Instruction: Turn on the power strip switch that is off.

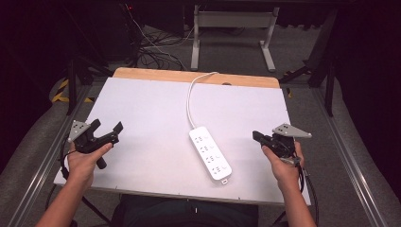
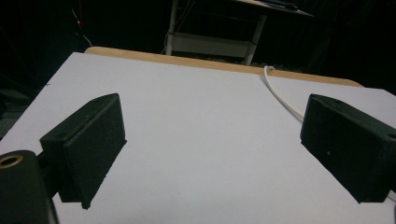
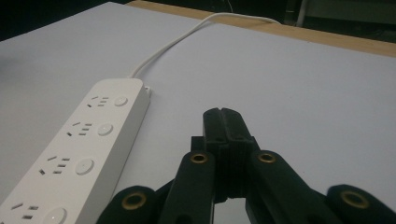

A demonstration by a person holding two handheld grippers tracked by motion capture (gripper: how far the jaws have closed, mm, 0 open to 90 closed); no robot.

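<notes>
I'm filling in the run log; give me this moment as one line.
left gripper: jaws open, empty | right gripper: jaws shut, empty | power strip: flat on table, between grippers, untouched

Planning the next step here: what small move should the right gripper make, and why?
Probably ease the right gripper leftward toward the power strip. Its fingers are shut with nothing between them, and the strip lies apart, just to its left on the white table.

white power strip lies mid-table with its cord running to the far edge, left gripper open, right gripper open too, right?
Not quite: the right gripper is shut, jaws pressed together with nothing between them, as the right gripper view shows. The rest holds for the power strip, its cord and the open left gripper.
</notes>
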